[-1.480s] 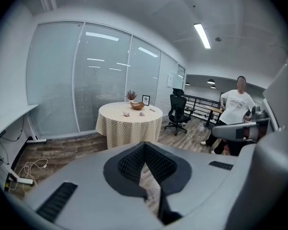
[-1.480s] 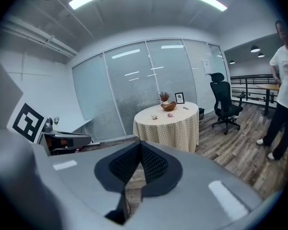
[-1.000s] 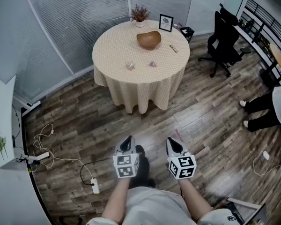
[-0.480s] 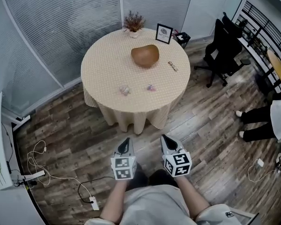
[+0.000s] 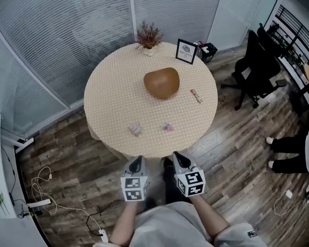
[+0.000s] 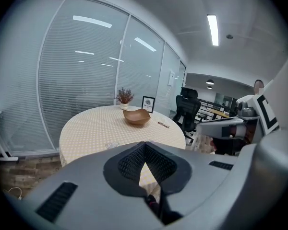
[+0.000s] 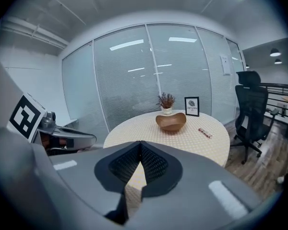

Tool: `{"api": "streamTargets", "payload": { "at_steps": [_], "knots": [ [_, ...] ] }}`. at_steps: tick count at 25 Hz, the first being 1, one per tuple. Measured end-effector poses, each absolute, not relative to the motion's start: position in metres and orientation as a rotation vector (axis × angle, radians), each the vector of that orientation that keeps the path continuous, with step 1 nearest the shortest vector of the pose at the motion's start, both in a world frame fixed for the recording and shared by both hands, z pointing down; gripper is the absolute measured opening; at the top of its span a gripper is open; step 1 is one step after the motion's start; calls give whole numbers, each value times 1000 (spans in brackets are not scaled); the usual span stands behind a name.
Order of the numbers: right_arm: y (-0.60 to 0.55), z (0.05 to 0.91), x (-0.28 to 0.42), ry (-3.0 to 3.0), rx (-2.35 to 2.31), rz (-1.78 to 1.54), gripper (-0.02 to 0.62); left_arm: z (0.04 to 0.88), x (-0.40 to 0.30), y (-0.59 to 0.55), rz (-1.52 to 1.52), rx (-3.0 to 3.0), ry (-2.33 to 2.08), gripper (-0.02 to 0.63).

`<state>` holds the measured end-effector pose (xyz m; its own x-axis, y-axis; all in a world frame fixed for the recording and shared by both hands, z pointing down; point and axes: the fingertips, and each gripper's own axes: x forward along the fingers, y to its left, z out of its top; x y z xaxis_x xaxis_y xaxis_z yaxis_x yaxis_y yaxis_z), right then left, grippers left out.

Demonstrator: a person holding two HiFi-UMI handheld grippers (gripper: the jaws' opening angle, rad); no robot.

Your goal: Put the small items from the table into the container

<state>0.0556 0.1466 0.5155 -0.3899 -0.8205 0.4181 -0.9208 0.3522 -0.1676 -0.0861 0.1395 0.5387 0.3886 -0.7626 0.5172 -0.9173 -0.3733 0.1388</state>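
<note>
Three small items lie on the round counter [image 5: 113, 96] outside its one wooden bowl [image 5: 161, 82]: a crumpled wrapper [image 5: 135, 130] and a pink piece [image 5: 168, 127] just ahead of the left claw [image 5: 137, 160] and right claw [image 5: 177, 156], both pinched together and empty, and a wrapped bar [image 5: 196, 95] farther right.

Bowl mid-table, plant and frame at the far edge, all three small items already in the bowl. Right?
No. None is in the bowl; the wrapped piece, pink piece and bar lie on the tablecloth, per the head view. Rest holds.
</note>
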Motion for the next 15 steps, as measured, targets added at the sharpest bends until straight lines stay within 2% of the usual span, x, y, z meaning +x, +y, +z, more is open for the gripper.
{"api": "streamTargets", "payload": {
  "at_steps": [7, 15],
  "knots": [
    [34, 549, 74, -2386, 1323, 443, 2, 547, -56, 24, 523, 2179, -1498, 6],
    [-21, 604, 76, -2410, 1020, 492, 16, 559, -44, -43, 521, 2075, -1562, 5]
  ]
}}
